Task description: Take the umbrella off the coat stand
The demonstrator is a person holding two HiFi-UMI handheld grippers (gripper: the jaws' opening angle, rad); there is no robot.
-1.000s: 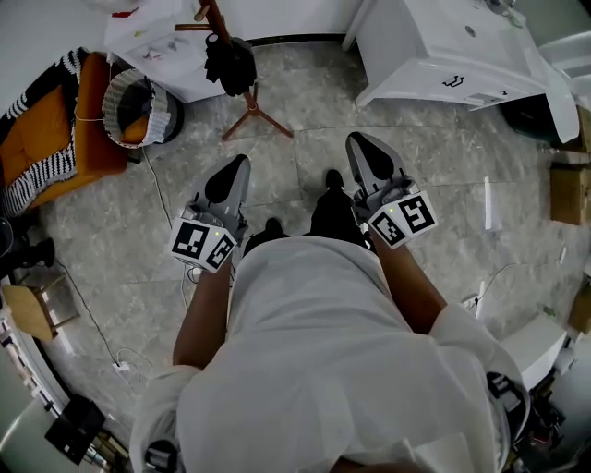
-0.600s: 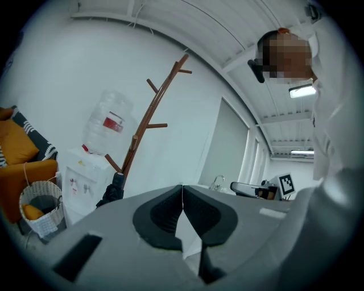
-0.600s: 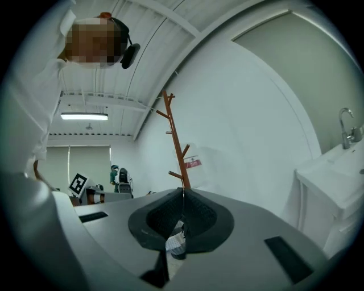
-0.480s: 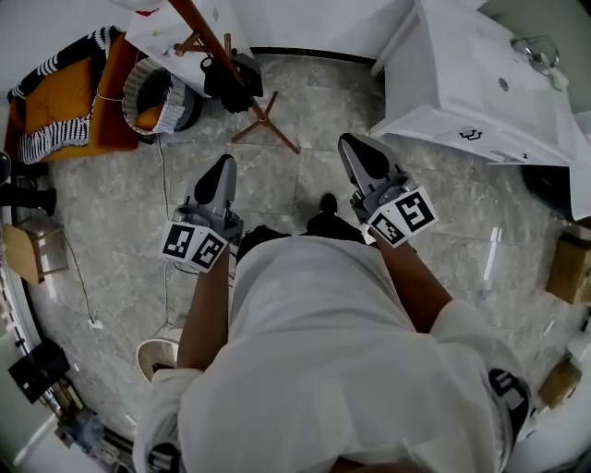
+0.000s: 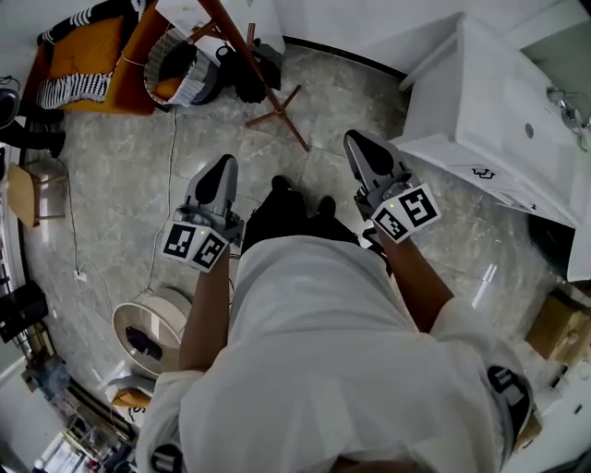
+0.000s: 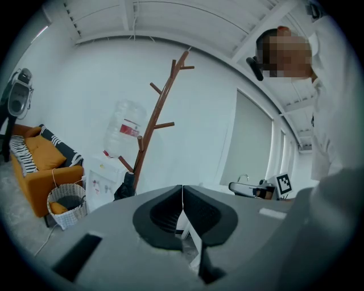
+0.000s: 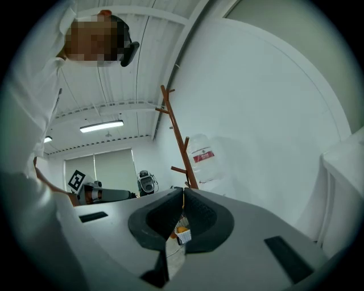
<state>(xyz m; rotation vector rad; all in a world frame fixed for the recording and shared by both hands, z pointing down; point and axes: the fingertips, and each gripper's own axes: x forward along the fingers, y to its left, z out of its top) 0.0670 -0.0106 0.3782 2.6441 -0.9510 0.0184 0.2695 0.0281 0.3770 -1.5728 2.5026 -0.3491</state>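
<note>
Jaws closed on both sides: my left gripper [image 5: 222, 169] has its two dark pads pressed together at the tips with nothing between them, and my right gripper [image 5: 359, 145] is the same, pads meeting at the front and holding nothing. In the head view both point forward over the grey marbled floor [image 5: 120, 185], one on either side of my feet, each with its marker cube towards my body. The umbrella [image 5: 251, 83] is a black bundle hanging low on the coat stand [image 5: 226, 28], close against the brown wooden pole, just above where the legs splay out on the floor. It is ahead of me and a little left, well apart from both grippers. In the left gripper view the stand [image 6: 162, 111] rises tall and slanted with short pegs branching off it, and the umbrella [image 6: 125, 186] shows as a dark shape beside the lowest peg, just above my closed left gripper [image 6: 182, 190]. In the right gripper view the stand [image 7: 179, 139] stands above my closed right gripper [image 7: 183, 193], and I cannot make out the umbrella there. Beside the stand a woven basket [image 5: 175, 69] sits on the floor, with an orange sofa [image 5: 92, 46] further left. A water bottle [image 6: 122, 136] stands against the white wall behind the stand. A white cabinet [image 5: 499, 111] is off to my right.
</note>
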